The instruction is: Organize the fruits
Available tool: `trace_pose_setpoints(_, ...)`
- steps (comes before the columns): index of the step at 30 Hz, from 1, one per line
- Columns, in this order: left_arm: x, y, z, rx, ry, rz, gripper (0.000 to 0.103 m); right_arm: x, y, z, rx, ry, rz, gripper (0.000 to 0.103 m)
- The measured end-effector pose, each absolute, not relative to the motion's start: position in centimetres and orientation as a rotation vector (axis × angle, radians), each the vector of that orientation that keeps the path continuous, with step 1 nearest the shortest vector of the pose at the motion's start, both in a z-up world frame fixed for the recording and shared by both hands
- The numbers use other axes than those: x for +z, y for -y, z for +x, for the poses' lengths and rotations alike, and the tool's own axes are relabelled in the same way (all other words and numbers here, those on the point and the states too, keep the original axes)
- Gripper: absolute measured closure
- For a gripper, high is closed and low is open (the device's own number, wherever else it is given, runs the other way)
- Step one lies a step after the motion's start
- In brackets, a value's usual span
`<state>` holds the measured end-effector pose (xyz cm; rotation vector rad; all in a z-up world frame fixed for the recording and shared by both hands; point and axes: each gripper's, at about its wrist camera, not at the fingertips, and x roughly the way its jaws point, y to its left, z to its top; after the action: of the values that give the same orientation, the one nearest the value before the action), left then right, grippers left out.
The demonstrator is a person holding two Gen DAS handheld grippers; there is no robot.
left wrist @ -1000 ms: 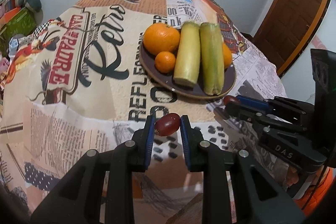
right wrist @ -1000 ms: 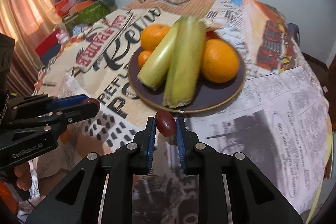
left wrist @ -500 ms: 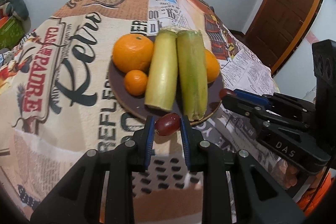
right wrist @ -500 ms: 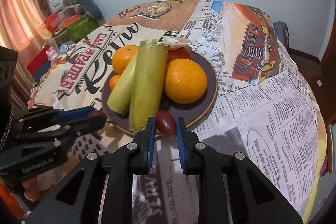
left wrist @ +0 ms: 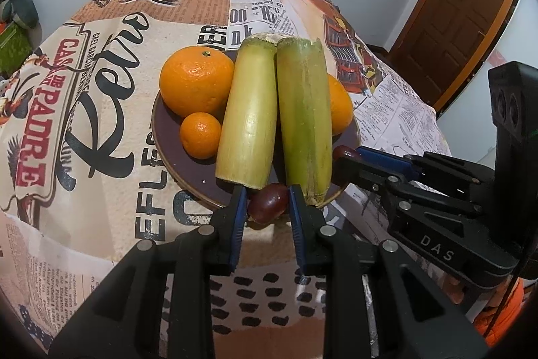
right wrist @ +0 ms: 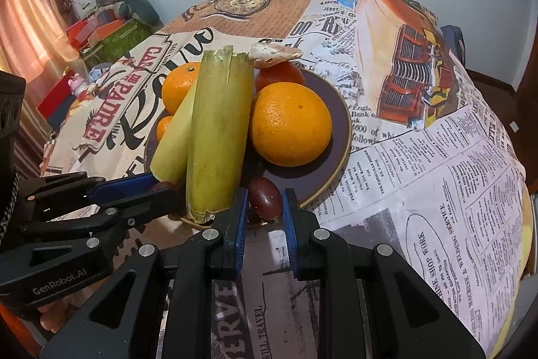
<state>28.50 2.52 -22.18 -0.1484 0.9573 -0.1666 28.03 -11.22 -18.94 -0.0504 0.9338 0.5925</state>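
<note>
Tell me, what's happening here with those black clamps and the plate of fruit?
A person is tidying fruit with a handheld gripper in each hand. The left gripper and the right gripper are each shut on a small dark red fruit, one on the left, another on the right, both at the near edge of the dark plate. It holds oranges and two green stalks.
</note>
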Motion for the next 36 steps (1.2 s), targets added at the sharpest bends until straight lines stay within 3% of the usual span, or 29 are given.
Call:
trace_pose_setpoints(14,-18.6,-3.3,26.1,-0.125,-0.883,-0.154,0.077,-15.5,12.8,26.3,0.569,-0.865,-0.035,0.081)
trace_pose_setpoints(30,-2.3,-1.9,12.5,-0.056,-0.424,-0.062,0.077,0.0,16.4,14.3,0.571,-0.416,0.000,0.081)
trace_pose_setpoints(34,-0.1,-1.3,9.5,-0.063,-0.355,-0.044,0.069,1.9,16.8,11.4,0.567,-0.331,0.003,0.076)
trace_pose_setpoints(36,0.7,-1.1,7.9,-0.057,-0.315,-0.034,0.062,2.5,17.0,10.3,0.565,-0.295,0.010,0.067)
